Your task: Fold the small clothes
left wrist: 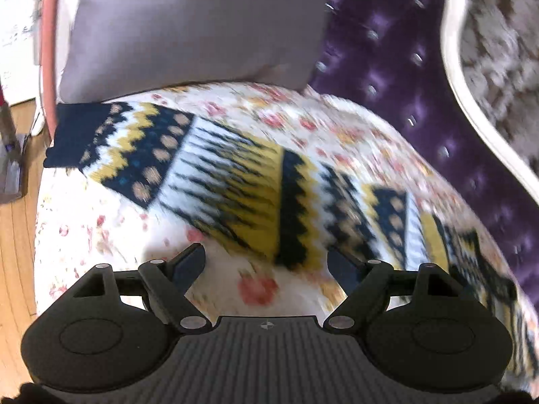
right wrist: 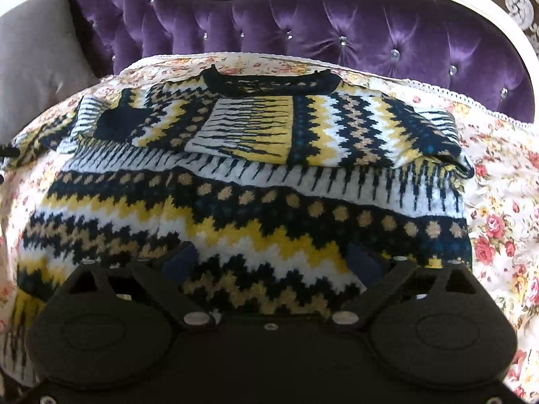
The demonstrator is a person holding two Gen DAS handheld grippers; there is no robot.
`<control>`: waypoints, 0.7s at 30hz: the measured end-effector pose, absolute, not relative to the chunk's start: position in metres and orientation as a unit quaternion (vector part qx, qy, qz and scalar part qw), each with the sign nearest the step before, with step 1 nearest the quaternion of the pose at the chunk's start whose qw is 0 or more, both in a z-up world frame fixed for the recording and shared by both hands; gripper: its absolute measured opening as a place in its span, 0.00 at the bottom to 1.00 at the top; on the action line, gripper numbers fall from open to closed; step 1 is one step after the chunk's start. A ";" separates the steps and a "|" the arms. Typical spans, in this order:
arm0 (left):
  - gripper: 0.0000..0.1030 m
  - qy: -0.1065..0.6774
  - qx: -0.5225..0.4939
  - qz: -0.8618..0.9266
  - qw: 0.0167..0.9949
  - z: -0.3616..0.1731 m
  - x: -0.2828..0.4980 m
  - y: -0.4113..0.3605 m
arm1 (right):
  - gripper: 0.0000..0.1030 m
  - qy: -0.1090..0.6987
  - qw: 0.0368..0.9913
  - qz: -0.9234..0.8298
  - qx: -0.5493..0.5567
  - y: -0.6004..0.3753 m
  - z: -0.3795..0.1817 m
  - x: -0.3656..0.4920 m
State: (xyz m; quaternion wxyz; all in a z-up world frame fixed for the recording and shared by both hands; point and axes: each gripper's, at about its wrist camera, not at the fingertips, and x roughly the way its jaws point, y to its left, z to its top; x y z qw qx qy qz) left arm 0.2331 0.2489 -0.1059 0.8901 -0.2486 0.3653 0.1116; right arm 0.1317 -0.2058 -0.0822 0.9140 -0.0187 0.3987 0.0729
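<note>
Left wrist view: the left gripper (left wrist: 266, 262) hangs over the floral bedspread (left wrist: 101, 215) with its fingers spread wide and nothing between them. A patterned knit sweater (left wrist: 235, 181) lies on the bedspread; one sleeve stretches toward the far left, its dark cuff (left wrist: 79, 134) reaching the bedspread's left edge. The sleeve's near edge passes just ahead of the right fingertip. Bare bedspread lies between and left of the fingers. A grey pillow (left wrist: 188, 23) leans behind the sleeve, beside the purple tufted headboard (left wrist: 404, 77). Wooden floor (left wrist: 17, 235) shows past the left edge. The view is motion-blurred.

Right wrist view: the right gripper (right wrist: 273, 259) is released, fingers wide apart, directly over the sweater's lower body; whether the tips touch the knit cannot be told. The sweater (right wrist: 256, 208) lies flat, collar (right wrist: 269, 82) toward the headboard (right wrist: 337, 33), one sleeve folded across the chest. Its right edge leaves a strip of bare bedspread (right wrist: 498, 222)
</note>
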 end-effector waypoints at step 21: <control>0.12 0.325 -0.343 0.134 0.871 -0.094 0.272 0.290 | 1.00 0.394 0.916 0.074 -0.016 -0.205 -0.084 0.133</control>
